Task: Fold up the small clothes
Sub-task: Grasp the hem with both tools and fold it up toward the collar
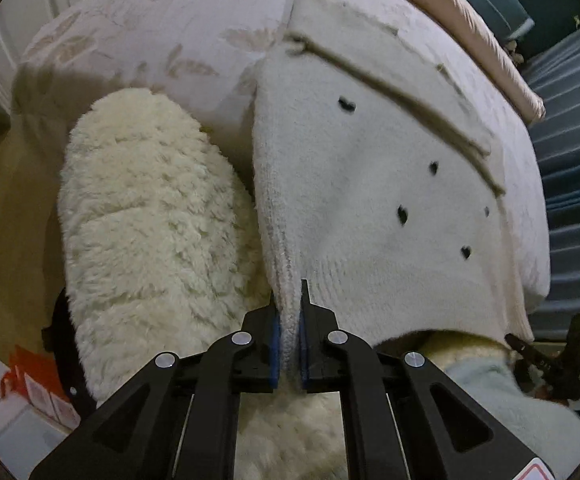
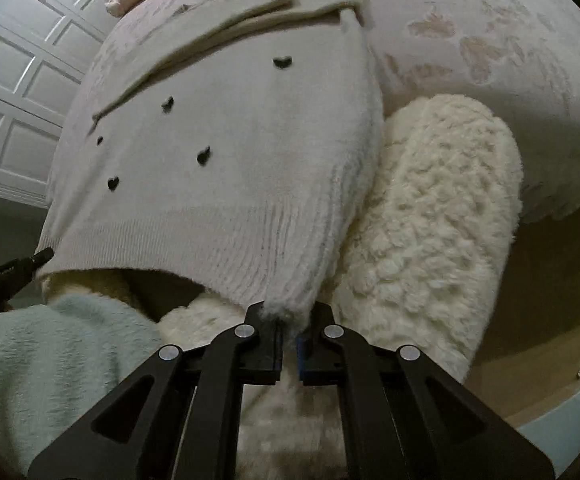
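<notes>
Both tools clenched on the sweater hem: left tool [image 1: 289, 320] pinches one bottom corner, right tool [image 2: 289, 326] the other. Sweater [image 1: 370, 184] runs away from both tools, long axis hem-to-collar, collar end flat on the bed [image 1: 162, 12], hem end lifted off it. Hands equally near; neither leads. The next fold looks like carrying the hem forward over the body toward the collar, so both corners need to travel level and together or the edge skews. Fleece [image 1: 150, 220] lies just beside the sweater's side edge, touching it; a pale blue knit [image 2: 50, 360] sits under the raised hem. White panelled doors [image 2: 22, 92] beyond the bed. Small dark hearts [image 2: 282, 61] dot the sweater front.
</notes>
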`<state>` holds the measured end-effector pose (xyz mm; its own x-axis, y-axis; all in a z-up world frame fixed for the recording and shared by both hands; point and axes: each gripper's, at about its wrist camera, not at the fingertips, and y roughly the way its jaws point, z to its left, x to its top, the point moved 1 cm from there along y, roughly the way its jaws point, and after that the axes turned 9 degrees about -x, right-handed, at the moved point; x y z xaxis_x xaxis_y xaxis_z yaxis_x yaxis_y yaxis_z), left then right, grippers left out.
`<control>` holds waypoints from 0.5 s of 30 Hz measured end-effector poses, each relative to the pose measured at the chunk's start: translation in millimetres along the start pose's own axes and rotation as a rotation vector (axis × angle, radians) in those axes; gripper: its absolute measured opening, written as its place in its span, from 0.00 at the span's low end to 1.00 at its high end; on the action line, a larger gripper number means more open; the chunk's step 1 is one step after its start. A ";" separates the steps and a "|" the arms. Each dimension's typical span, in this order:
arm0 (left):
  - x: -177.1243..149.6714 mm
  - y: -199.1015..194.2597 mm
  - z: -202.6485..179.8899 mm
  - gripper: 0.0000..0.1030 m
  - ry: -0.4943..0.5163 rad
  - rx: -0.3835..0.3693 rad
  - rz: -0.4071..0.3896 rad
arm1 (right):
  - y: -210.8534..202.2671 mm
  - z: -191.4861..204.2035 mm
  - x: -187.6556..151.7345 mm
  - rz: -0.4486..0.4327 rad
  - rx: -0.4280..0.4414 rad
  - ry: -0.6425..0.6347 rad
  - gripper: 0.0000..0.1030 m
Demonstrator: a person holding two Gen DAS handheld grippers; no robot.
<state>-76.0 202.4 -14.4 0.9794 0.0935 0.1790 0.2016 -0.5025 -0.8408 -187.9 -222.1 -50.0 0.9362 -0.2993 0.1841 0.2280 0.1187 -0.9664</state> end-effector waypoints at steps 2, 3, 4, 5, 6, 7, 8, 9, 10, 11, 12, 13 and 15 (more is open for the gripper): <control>25.5 -9.6 -10.0 0.04 0.019 -0.021 -0.056 | -13.3 -5.8 25.5 -0.061 0.022 0.027 0.03; 50.6 -13.0 -20.5 0.04 0.051 -0.057 -0.100 | -21.6 -11.7 52.3 -0.131 0.040 0.053 0.03; 75.0 -13.9 -30.8 0.04 0.091 -0.067 -0.146 | -26.7 -16.1 75.6 -0.187 0.057 0.072 0.04; 100.2 -13.2 -41.0 0.04 0.136 -0.070 -0.189 | -32.1 -20.9 112.7 -0.270 0.075 0.094 0.04; 134.4 -11.2 -56.1 0.05 0.200 -0.075 -0.252 | -35.4 -23.4 144.1 -0.340 0.075 0.109 0.04; 160.5 -8.7 -70.0 0.05 0.245 -0.057 -0.310 | -37.6 -24.1 163.7 -0.387 0.073 0.118 0.05; 187.4 -4.2 -84.7 0.06 0.278 -0.046 -0.357 | -41.1 -23.6 194.6 -0.453 0.072 0.133 0.05; 222.7 0.8 -99.3 0.08 0.295 -0.048 -0.417 | -44.5 -24.5 222.3 -0.517 0.075 0.160 0.08; 250.0 4.1 -109.2 0.15 0.280 -0.051 -0.474 | -48.6 -25.6 247.3 -0.570 0.080 0.191 0.18; 267.5 5.7 -113.3 0.19 0.262 -0.047 -0.505 | -53.5 -25.8 265.6 -0.615 0.084 0.221 0.26; 288.9 5.0 -119.3 0.21 0.204 -0.006 -0.578 | -63.8 -25.8 279.7 -0.697 0.032 0.286 0.43; 295.2 0.0 -119.5 0.31 0.160 0.022 -0.639 | -70.5 -26.6 282.0 -0.758 -0.007 0.334 0.62; 304.1 -10.4 -122.5 0.62 0.089 0.057 -0.741 | -88.6 -32.0 272.8 -0.864 0.034 0.418 0.75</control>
<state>218.4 130.8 111.3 0.5824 0.3194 0.7475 0.8111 -0.2895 -0.5082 38.7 -344.6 80.1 0.2713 -0.6091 0.7452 0.8087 -0.2755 -0.5196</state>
